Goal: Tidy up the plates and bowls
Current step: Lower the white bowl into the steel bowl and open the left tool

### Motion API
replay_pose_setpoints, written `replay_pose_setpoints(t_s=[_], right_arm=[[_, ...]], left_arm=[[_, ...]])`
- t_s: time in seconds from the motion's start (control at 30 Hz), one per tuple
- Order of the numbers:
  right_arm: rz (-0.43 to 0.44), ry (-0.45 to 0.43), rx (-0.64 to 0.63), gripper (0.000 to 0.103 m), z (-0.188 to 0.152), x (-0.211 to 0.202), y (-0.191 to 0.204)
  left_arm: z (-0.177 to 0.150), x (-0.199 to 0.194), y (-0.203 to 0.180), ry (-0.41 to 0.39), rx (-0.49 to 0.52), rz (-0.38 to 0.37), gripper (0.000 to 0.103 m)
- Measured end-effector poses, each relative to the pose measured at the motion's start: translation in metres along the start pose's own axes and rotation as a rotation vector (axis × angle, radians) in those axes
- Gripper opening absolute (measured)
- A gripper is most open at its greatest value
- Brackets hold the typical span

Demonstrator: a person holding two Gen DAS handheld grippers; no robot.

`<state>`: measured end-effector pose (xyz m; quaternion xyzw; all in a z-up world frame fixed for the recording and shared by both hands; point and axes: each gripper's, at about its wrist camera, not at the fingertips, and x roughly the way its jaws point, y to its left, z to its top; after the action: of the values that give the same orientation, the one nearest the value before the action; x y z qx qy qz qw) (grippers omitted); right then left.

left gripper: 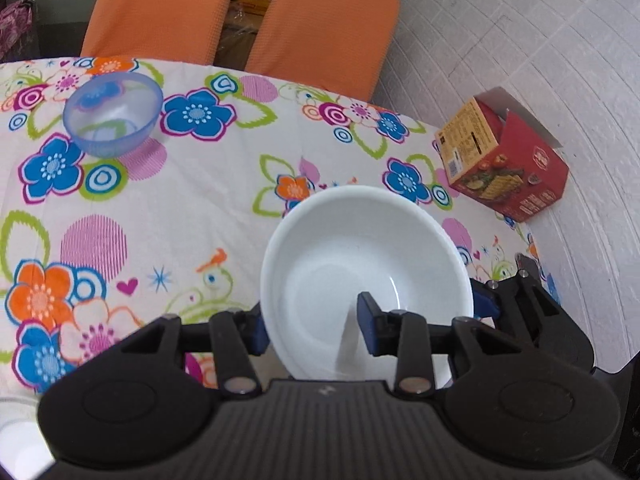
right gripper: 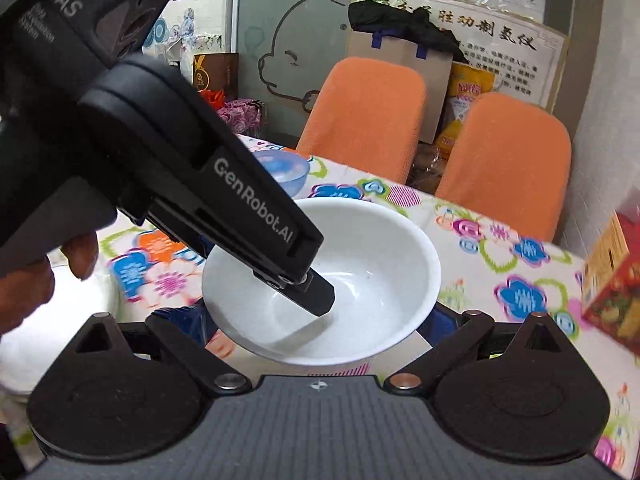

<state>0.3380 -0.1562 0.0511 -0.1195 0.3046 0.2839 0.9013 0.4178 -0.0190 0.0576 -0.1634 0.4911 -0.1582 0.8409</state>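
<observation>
left gripper [left gripper: 312, 330] clamped the white ceramic bowl [left gripper: 366, 276] rim, right gripper [right gripper: 320, 328] apart beside it; translucent blue plastic bowl [left gripper: 113, 114] sat far left, unstacked; mostly undone.

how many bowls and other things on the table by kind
White bowl: 1
Translucent blue bowl: 1
Red carton: 1
White dish at the table's near left edge, only partly in view: 1
Total: 4 on the flowered tablecloth
</observation>
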Motion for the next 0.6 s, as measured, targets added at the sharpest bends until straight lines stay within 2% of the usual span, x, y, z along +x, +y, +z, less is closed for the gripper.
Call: replay_pose_setpoints(t_s=[0.13, 0.3, 0.47, 0.53, 0.6], right_arm=[[0.006, 0.023, 0.065, 0.088, -0.027, -0.03, 0.018], [0.002, 0.058, 0.1, 0.088, -0.053, -0.042, 0.035], [-0.009, 0.076, 0.108, 0.087, -0.066, -0.042, 0.036], [-0.02, 0.082, 0.101, 0.087, -0.068, -0.042, 0.036], [-0.031, 0.075, 0.088, 0.087, -0.071, -0.047, 0.036]], left_arm=[[-0.045, -0.013, -0.013, 0.033, 0.056, 0.005, 0.037], [-0.089, -0.011, -0.02, 0.066, 0.119, 0.026, 0.039], [-0.107, 0.001, -0.014, 0.083, 0.111, 0.046, 0.038], [-0.107, 0.0, -0.011, 0.061, 0.108, 0.061, 0.044], [-0.105, -0.008, -0.01, 0.039, 0.102, 0.064, 0.058]])
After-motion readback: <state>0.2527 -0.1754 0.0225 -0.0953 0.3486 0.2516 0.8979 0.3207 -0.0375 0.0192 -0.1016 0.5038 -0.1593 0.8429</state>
